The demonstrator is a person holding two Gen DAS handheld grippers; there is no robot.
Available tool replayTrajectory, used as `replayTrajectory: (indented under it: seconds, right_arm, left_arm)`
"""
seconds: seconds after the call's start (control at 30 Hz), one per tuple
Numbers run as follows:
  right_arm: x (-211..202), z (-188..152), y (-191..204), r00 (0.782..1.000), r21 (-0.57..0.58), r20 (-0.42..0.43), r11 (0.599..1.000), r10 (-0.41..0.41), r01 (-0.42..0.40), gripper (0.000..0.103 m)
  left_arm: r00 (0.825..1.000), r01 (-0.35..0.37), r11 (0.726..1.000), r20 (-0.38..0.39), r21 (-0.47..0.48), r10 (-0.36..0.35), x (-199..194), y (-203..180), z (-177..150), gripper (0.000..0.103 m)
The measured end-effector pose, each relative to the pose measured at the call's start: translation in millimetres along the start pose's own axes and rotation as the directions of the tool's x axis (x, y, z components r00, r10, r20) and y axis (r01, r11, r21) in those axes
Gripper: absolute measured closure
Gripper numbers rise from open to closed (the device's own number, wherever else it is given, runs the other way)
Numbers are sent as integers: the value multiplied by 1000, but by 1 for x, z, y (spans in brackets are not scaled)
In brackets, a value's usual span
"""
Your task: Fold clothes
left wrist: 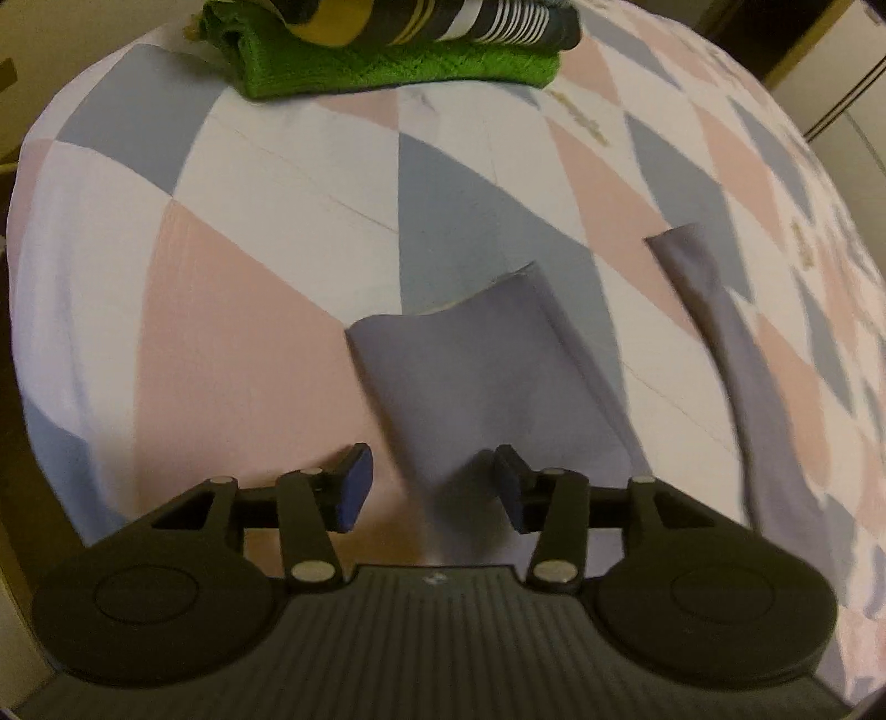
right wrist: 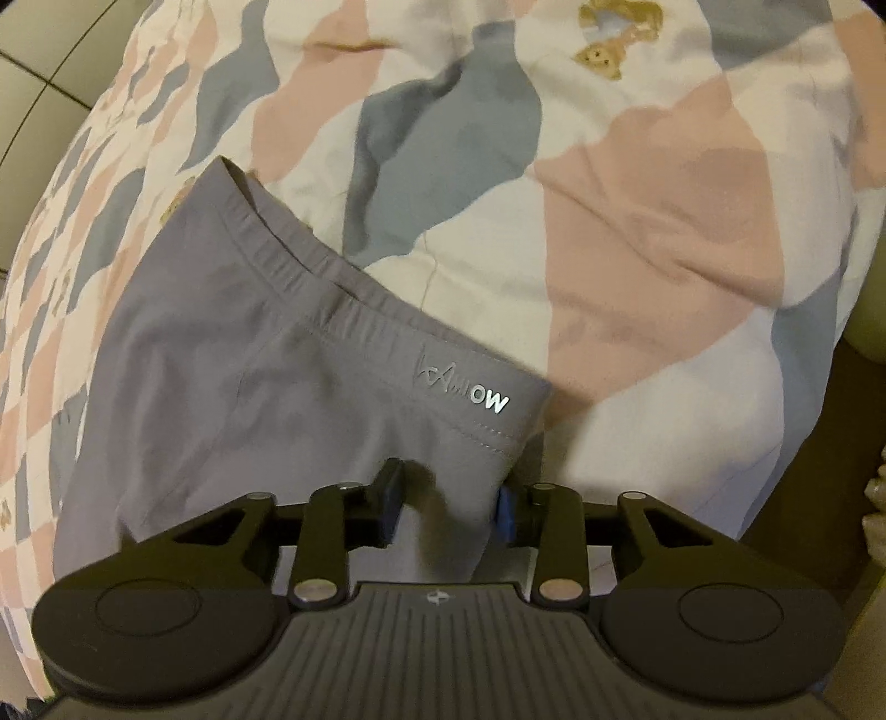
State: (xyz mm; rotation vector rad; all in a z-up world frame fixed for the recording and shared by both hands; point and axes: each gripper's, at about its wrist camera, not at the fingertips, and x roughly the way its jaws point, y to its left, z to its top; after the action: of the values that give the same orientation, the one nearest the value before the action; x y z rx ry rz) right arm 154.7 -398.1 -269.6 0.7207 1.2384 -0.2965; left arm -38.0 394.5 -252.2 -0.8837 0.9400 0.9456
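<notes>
Fabric fills your left wrist view: the grey leggings point(left wrist: 470, 387) lie on the patterned bedspread point(left wrist: 221, 288), one leg end running out ahead of your left gripper point(left wrist: 434, 487), the other leg stretching off to the right. That gripper's jaws stand wide apart with cloth lying in the gap; neither blue pad presses it. At the far edge of the bed sits a folded pile: a green knit point(left wrist: 398, 66) underneath, a striped dark garment point(left wrist: 443, 22) on top.

In your right wrist view, the waistband point(right wrist: 332, 299) of the leggings crosses the frame at a slant, with silver lettering near its corner; only "OW" point(right wrist: 490, 403) reads clearly. Your right gripper point(right wrist: 448, 507) is partly open, the waistband corner bunched between its pads. I cannot tell whether they pinch it.
</notes>
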Motion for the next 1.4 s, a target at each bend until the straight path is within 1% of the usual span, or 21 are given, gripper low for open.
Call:
replayTrajectory:
  seconds: [0.03,0.2,0.27,0.37,0.47,0.5,0.57,0.63,0.67,0.77,0.87,0.93,1.0,1.07,1.13,1.17,1.23,1.3,1.33,1.37,1.4]
  right_arm:
    - [-3,2,1,1000,-7,9,1000,5,-5,100]
    - [-35,18,7,998,-89,49,995,38,-33,101]
    - [-45,24,4,998,-104,40,994,44,-40,102]
    - [-47,25,-3,1000,-118,22,993,18,-15,103]
    - [-28,20,-11,999,-117,-15,992,-41,39,102]
    - [-21,18,-12,998,-116,-26,992,-59,55,101]
    - [-7,15,-14,994,-115,-58,989,-96,89,74]
    - [-6,15,-12,989,-149,-46,980,-142,133,68]
    - [-9,16,-11,987,-172,-31,973,-160,152,60]
    - [-21,23,-9,968,-235,37,940,-248,249,54]
    - [-33,19,1,950,-293,139,905,-279,308,54]
    - [-36,10,16,924,-368,215,850,-316,376,52]
    - [-31,6,22,901,-408,228,804,-368,432,45]
    - [-24,10,12,891,-393,175,800,-420,454,44]
    - [-20,17,-6,874,-331,103,812,-475,481,46]
    - [-20,20,-12,868,-300,92,818,-487,491,47]
    - [-31,22,-14,862,-277,149,816,-485,508,47]
    - [-42,25,-3,849,-305,235,794,-473,526,46]
    - [-48,26,3,859,-320,273,801,-433,506,46]
    - [-54,26,9,878,-341,304,817,-371,464,46]
    - [-57,25,16,905,-377,309,837,-291,397,46]
  left_arm:
    - [1000,-11,1000,5,14,11,2,-2,2,102]
    - [989,37,993,141,114,-53,-62,-6,11,103]
    - [982,23,987,182,160,-53,-88,1,11,103]
    - [986,-32,985,169,171,3,-93,20,5,103]
    - [984,-158,961,115,228,135,-59,29,-15,102]
    - [979,-199,946,89,255,182,-44,31,-23,101]
    - [966,-258,922,89,287,242,-26,32,-35,93]
    - [953,-302,904,110,303,282,-19,31,-41,87]
    - [948,-315,900,131,302,289,-22,29,-40,80]
    - [930,-358,897,186,259,317,-37,35,-25,72]
    - [885,-451,877,210,165,416,-54,46,-13,75]
    - [890,-433,885,238,174,389,-67,39,-17,75]
    - [917,-373,898,235,231,321,-72,21,-28,73]
    - [955,-272,909,202,315,216,-72,0,-45,69]
    - [977,-207,889,137,409,164,-60,-17,-61,69]
    - [979,-203,865,110,459,172,-50,-24,-70,68]
    - [968,-250,827,106,503,228,-35,-30,-81,67]
    - [956,-292,847,112,445,270,-33,-26,-76,66]
    - [947,-321,861,117,396,299,-36,-23,-71,66]
    - [937,-349,866,125,357,326,-41,-21,-67,67]
    - [936,-353,873,137,337,325,-48,-22,-65,68]
